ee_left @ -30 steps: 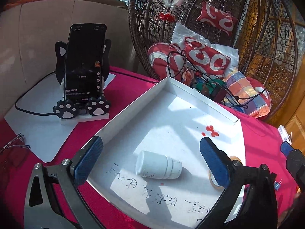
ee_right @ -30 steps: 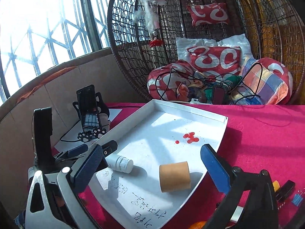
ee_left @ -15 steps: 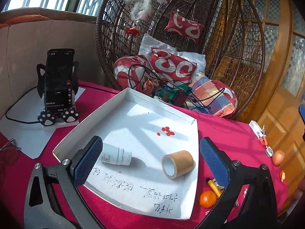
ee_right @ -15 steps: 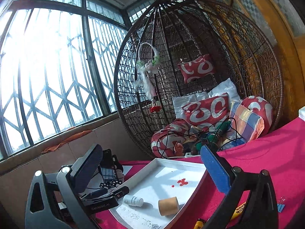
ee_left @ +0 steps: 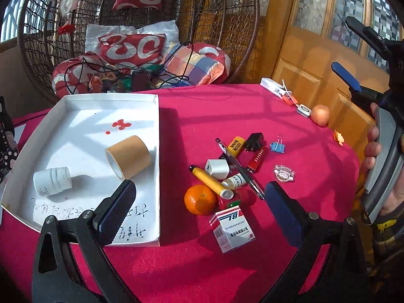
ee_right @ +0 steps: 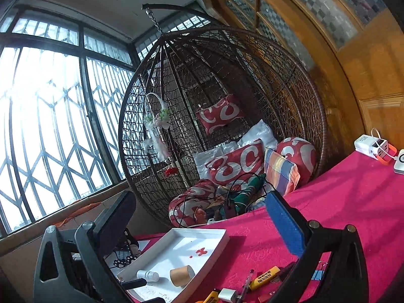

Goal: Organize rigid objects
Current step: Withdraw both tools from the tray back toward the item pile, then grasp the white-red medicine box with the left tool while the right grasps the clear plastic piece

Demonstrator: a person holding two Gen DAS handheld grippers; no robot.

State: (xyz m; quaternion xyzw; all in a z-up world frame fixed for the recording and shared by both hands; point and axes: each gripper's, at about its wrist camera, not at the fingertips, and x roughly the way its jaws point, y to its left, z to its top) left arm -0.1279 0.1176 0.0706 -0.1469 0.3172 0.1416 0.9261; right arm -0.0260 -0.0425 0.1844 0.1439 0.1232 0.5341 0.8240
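A white tray [ee_left: 157, 151] on the red tablecloth holds a brown tape roll [ee_left: 128, 156] and a white bottle [ee_left: 51, 181], both lying on their sides. Right of the tray lies a pile: an orange [ee_left: 200, 199], a yellow tube [ee_left: 210, 181], a white charger cube [ee_left: 217, 168], a pen [ee_left: 238, 166] and a medicine box [ee_left: 232, 229]. My left gripper [ee_left: 199, 185] hangs open above the pile's near side, holding nothing. My right gripper [ee_right: 199, 197] is open and raised high, looking over the tray [ee_right: 217, 242]. A hand holds it at the right, its blue-padded fingers [ee_left: 344, 75] apart.
Farther right lie a yellow lighter [ee_left: 236, 145], a black adapter [ee_left: 255, 141], a blue binder clip [ee_left: 277, 146], a sticker [ee_left: 284, 174], a peach [ee_left: 320, 115] and a white power bank [ee_left: 275, 89]. A wicker hanging chair [ee_left: 141, 12] with cushions stands behind the table.
My left gripper has pulled back and swung right, from over the tray to over the pile. The right gripper has risen and tilted upward. Both stayed open.
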